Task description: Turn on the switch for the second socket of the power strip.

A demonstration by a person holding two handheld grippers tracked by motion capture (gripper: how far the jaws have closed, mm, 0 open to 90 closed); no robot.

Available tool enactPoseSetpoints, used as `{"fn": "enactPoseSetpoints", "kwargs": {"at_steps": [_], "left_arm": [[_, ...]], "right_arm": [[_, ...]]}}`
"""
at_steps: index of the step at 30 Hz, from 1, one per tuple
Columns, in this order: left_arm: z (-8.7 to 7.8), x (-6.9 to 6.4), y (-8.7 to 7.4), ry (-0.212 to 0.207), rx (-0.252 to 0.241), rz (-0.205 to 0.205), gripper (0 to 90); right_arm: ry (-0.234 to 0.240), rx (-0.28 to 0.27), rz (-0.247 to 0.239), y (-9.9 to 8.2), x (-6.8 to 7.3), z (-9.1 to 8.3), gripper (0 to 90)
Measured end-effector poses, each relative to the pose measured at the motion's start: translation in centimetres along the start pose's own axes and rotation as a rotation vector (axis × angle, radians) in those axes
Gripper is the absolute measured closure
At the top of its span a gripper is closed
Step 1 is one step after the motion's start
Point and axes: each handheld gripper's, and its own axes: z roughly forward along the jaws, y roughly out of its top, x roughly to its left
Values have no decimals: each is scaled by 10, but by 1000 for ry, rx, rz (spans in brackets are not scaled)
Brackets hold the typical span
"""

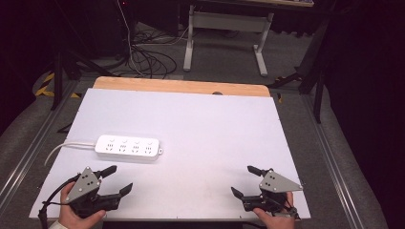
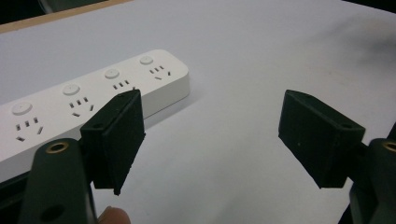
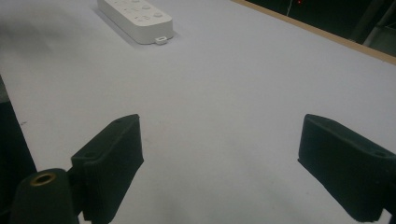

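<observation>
A white four-outlet power strip (image 1: 128, 148) lies flat on the white table top (image 1: 205, 129), in the left half of the high view, a little below mid-height. Its long side runs nearly level across the frame, and a white cable (image 1: 67, 147) leaves its left end and curves down toward the table's left edge. Each of its four outlets carries a small round button above the socket holes, and every socket that shows stands empty, with no plug in it.

The left gripper (image 1: 118, 180) sits at the lower left of the high view, held in a hand (image 1: 76, 212) that enters from the bottom edge. Its jaws stand wide apart with nothing between them, pointing up and to the right, and it lies just below the power strip without touching it. In the left gripper view the strip (image 2: 88, 100) fills the upper left, running diagonally, partly behind the left-hand jaw, and bare table shows in the gap.

The right gripper (image 1: 246, 180) is at the lower right of the high view, in the other hand (image 1: 274, 218), well apart from the strip. Its jaws are also spread wide and empty, pointing left. In the right gripper view the strip's end (image 3: 137, 16) appears far off at the upper left, beyond an open stretch of table.

A wooden strip (image 1: 181, 87) borders the far edge of the table top.
</observation>
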Motion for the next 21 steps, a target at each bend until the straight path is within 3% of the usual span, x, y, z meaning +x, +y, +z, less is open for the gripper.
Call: {"fn": "enactPoseSetpoints", "kwargs": {"at_steps": [8,14,21], "left_arm": [[-1,0,2,-2,10,-29,232],[-2,-1,5,-13,24,-2,236],[-5,-1,8,-18,29,-16,235]], "right_arm": [[3,-6,-1,0,0,0,145],[4,-12,-3,0,-1,0,149],[16,-3,-7,0,1,2,154]]}}
